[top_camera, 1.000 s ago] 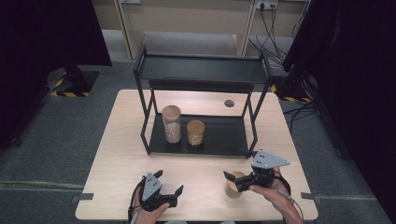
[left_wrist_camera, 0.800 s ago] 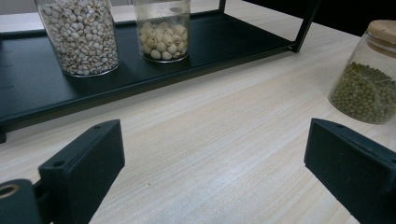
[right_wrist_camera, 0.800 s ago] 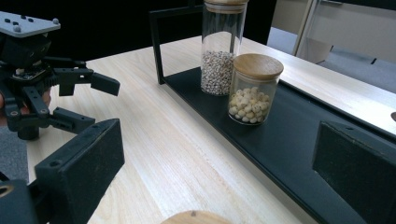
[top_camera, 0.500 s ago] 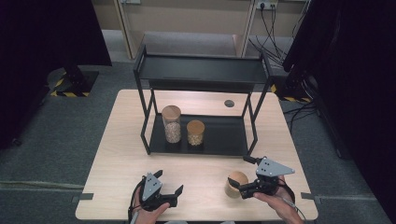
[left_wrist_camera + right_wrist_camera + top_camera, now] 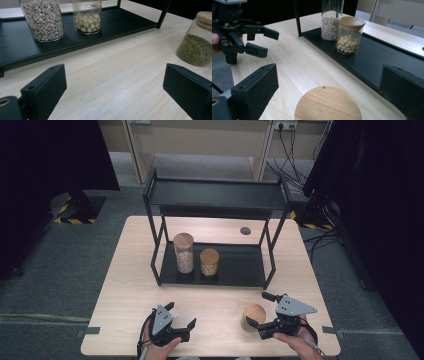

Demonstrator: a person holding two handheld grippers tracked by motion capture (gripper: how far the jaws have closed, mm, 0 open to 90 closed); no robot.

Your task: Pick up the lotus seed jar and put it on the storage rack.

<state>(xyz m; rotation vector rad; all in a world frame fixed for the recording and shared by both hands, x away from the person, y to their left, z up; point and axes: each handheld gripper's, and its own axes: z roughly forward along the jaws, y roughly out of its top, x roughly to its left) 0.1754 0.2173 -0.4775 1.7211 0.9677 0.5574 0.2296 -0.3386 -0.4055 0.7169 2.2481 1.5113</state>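
Note:
A jar of green beans with a wooden lid stands on the table at the near right; its glass side appears in the left gripper view. My right gripper is open, its jaws wide on either side of the lid, with neither pad touching it. My left gripper rests open near the front edge, nothing between its jaws; it also appears in the right gripper view. On the rack's lower shelf stand a tall jar of pale grains and a short jar of white seeds.
The black two-tier rack spans the middle of the table, its posts close to the bean jar. A round cable hole sits behind it. Bare wood lies between the two grippers.
My right gripper has drawn back a little toward the near edge and sunk slightly, so more of the bean jar's lid shows. The left gripper has kept still.

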